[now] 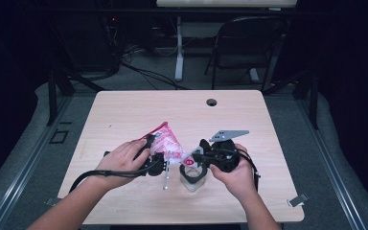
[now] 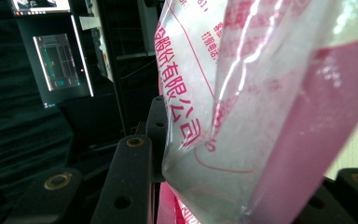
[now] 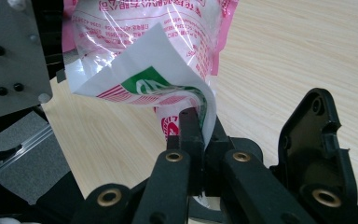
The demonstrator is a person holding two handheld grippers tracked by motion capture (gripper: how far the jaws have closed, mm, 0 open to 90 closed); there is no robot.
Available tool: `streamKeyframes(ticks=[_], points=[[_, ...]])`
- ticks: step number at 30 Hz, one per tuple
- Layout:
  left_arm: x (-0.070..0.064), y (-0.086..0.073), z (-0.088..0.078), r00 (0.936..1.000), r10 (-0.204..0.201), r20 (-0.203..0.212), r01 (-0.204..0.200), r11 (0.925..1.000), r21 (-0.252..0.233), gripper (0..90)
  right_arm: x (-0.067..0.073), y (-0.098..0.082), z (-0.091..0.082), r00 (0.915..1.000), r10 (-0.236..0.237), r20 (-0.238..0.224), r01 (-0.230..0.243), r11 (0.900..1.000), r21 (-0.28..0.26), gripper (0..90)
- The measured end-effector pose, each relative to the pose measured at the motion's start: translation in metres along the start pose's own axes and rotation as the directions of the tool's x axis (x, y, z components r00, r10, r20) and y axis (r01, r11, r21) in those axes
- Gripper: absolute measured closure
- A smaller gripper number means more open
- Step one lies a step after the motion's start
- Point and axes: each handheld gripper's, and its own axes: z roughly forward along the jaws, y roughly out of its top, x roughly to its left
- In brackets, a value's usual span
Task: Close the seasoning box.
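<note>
Above the pale wood-grain table (image 1: 124, 115), a crinkled pink-and-clear plastic bag (image 1: 166, 140) of white granules hung between two black grippers. The left gripper (image 1: 159, 155), at nine o'clock of the bag, had its jaws clamped on the glossy film. The right gripper (image 3: 200, 126), at three o'clock, pinched a stiff white torn corner flap (image 3: 144, 70), above a small clear round container (image 1: 191, 181).

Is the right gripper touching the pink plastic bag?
Touching. In the right gripper view, the right gripper has its jaws closed on a white flap of the pink plastic bag, with no gap between jaws and flap.
</note>
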Motion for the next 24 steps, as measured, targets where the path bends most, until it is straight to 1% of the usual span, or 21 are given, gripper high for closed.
streamKeyframes(ticks=[9, 11, 13, 14, 15, 16, 17, 24], points=[[-0.0003, 0.0042, -0.0015, 0.9999, 0.015, -0.005, -0.015, 0.9999, -0.006, 70.2, -0.0032, -0.0023, 0.0002, 0.9997, 0.01, 0.022, -0.01, 1.0, 0.004, 90.0], [-0.0006, 0.0051, -0.0021, 0.9996, 0.027, -0.006, -0.028, 0.9996, -0.009, 70.2, -0.0038, -0.0024, 0.0002, 0.9997, 0.008, 0.024, -0.008, 1.0, 0.007, 90.0], [-0.0017, 0.0063, -0.003, 0.9996, 0.028, -0.005, -0.028, 0.9995, -0.016, 70.3, -0.0038, -0.0027, 0.0011, 0.9992, 0.002, 0.041, -0.003, 1.0, 0.008, 90.0], [-0.0017, 0.0063, -0.003, 0.9996, 0.028, -0.005, -0.028, 0.9995, -0.016, 70.3, -0.0038, -0.0027, 0.0011, 0.9992, 0.002, 0.041, -0.003, 1.0, 0.008, 90.0], [-0.0018, 0.0069, -0.0034, 0.9995, 0.032, -0.008, -0.032, 0.9994, -0.015, 70.4, -0.004, -0.0028, 0.0016, 0.9986, -0.006, 0.053, 0.005, 1.0, 0.016, 90.0], [-0.002, 0.0073, -0.0036, 0.9994, 0.033, -0.008, -0.033, 0.9993, -0.016, 70.4, -0.004, -0.0028, 0.0016, 0.9986, -0.006, 0.053, 0.005, 1.0, 0.016, 90.0], [-0.001, 0.0082, -0.0041, 0.9989, 0.044, -0.014, -0.045, 0.9989, -0.016, 70.5, -0.0045, -0.0031, 0.0024, 0.9986, -0.004, 0.054, 0.003, 1.0, 0.018, 90.0], [-0.0009, 0.0101, -0.0048, 0.9978, 0.058, -0.03, -0.059, 0.9981, -0.017, 70.8, -0.0067, -0.0042, 0.0043, 0.9983, 0.002, 0.058, -0.003, 1.0, 0.019, 90.0]])
